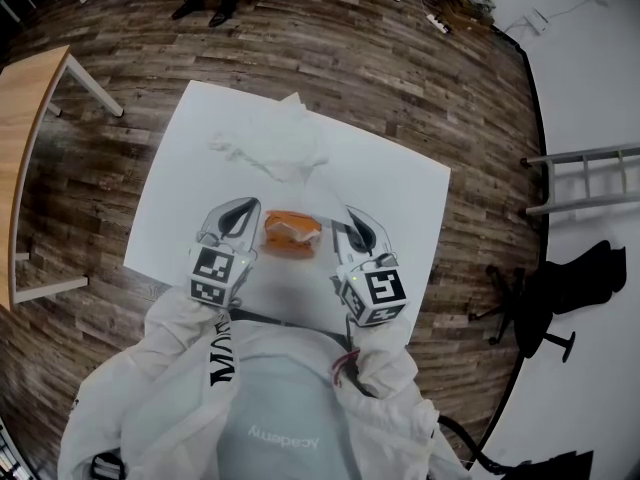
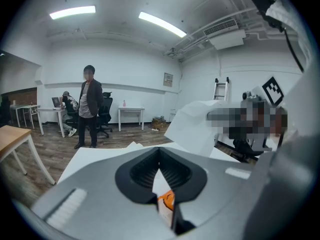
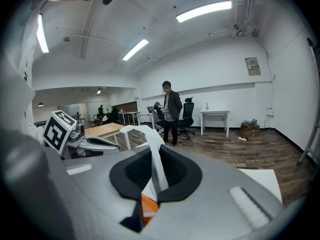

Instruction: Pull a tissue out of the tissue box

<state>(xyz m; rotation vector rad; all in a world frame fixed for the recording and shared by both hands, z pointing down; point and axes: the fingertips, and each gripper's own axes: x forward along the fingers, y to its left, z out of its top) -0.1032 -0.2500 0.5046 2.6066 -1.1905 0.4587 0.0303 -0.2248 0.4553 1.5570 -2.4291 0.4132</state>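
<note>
Near table [image 1: 405,203] front edge: tissue box [image 1: 290,236]; right gripper [image 1: 343,216] pinches tissue [image 3: 154,151]; left gripper [image 1: 254,209] closed.

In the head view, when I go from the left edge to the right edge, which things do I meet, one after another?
Wooden table → left gripper → orange tissue box → right gripper → ladder.

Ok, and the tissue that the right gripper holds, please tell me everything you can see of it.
The tissue is white, thin, soft-looking paper, drawn into a narrow twisted strip. The right gripper has its jaws shut on it. Above the jaws it stands up, and its top bends over to the left in that gripper's view. Below it lies the orange tissue box; whether its lower end is inside the box cannot be seen.
</note>
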